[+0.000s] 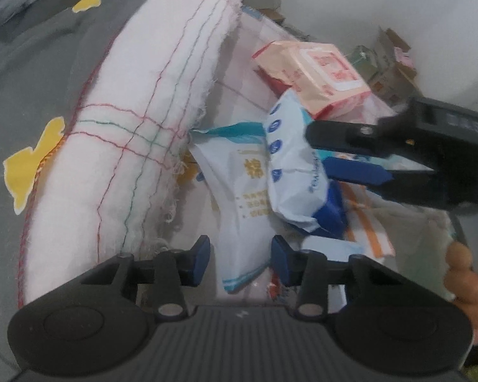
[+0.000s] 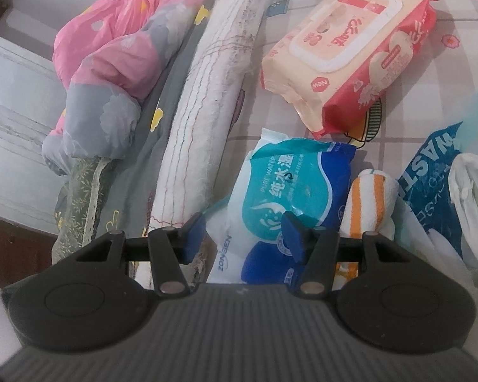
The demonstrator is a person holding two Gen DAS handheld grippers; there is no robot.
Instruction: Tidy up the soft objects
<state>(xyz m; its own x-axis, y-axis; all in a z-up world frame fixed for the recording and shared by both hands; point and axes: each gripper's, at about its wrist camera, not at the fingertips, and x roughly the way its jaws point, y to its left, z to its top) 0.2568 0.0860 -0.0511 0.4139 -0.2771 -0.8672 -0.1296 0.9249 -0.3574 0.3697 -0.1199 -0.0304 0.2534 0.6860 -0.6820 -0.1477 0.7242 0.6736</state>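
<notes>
My right hand-held gripper (image 2: 243, 234) clamps the blue wipes pack (image 2: 290, 191); my left hand-held gripper (image 1: 240, 256) gapes empty. The peach pack (image 2: 350, 47) and striped towel (image 2: 369, 203) still lie unsorted on the bed (image 2: 462, 63).

blue wipes pack (image 2: 290, 191): PURE WATER, ZONBEN | pink wipes pack (image 2: 350, 47): New
</notes>
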